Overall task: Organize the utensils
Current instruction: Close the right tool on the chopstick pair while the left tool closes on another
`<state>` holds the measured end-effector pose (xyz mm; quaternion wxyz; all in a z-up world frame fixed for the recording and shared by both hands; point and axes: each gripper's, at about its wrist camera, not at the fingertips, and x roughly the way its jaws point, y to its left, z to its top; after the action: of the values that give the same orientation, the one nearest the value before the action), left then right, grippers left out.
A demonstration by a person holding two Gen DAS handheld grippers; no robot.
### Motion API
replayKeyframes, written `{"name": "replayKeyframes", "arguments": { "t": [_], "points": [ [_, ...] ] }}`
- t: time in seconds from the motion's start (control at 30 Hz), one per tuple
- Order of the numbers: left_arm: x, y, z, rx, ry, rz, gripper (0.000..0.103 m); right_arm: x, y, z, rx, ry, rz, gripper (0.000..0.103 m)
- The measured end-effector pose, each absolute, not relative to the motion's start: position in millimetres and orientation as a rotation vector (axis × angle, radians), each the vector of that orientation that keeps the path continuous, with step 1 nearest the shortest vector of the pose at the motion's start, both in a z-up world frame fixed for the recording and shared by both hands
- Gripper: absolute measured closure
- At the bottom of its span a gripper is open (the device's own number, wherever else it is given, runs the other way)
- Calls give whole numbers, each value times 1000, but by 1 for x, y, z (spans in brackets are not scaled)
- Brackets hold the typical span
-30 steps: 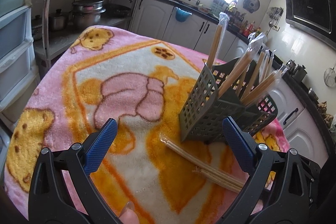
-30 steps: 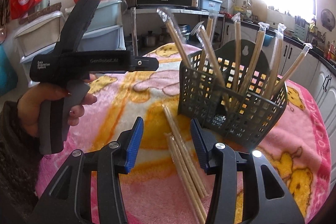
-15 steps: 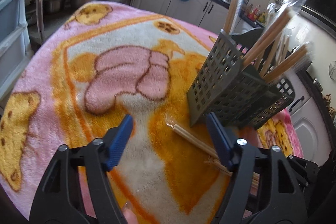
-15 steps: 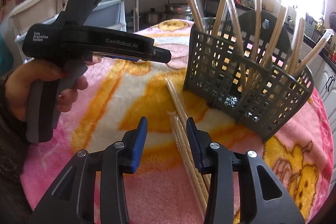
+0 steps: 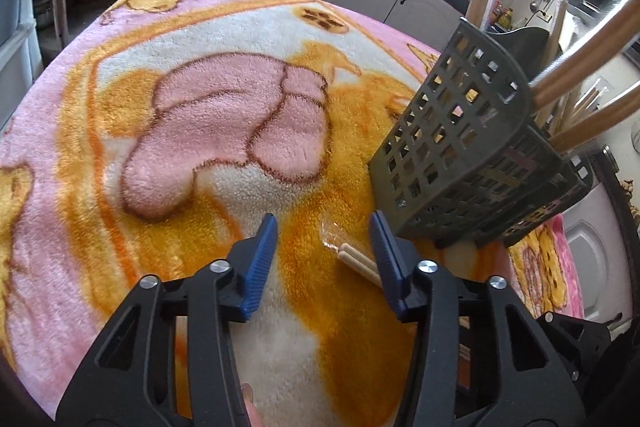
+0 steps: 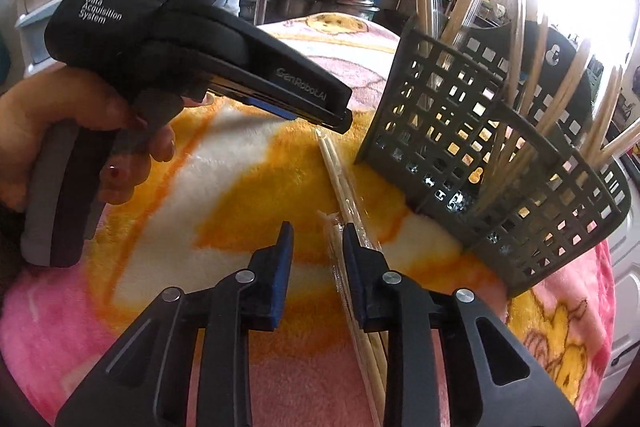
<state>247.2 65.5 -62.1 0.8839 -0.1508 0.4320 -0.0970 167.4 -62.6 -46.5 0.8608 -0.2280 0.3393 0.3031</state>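
1. Looking along the left gripper [image 5: 322, 247]: its jaws have just been closing but are not yet shut. The tip of a wrapped chopstick pair [image 5: 356, 259] lies on the blanket [image 5: 168, 39] between them, nearer the right pad, unpinched. The gray basket [image 5: 460, 163] stands just beyond, already holding several wrapped pairs.
2. Looking along the right gripper [image 6: 316, 247]: its jaws have also just been closing. A second wrapped pair [image 6: 338, 251] lies between the pads, against the right one, not clamped.
3. Judging progress: most pairs are stowed; the two on the blanket remain.
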Motion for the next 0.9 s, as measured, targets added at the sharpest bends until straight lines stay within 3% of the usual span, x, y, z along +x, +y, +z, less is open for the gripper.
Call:
{"name": "replayKeyframes", "arguments": {
  "t": [0.17, 0.4, 0.9],
  "points": [
    [259, 61, -68, -293, 916, -214, 98, 175, -56, -49, -486, 714, 620, 83],
    [260, 73, -67, -320, 882, -185, 102, 188, -48, -53, -485, 707, 595, 98],
    [215, 110, -17, -406, 719, -146, 102, 205, -116, -10, -109, 729, 685, 100]
  ]
}}
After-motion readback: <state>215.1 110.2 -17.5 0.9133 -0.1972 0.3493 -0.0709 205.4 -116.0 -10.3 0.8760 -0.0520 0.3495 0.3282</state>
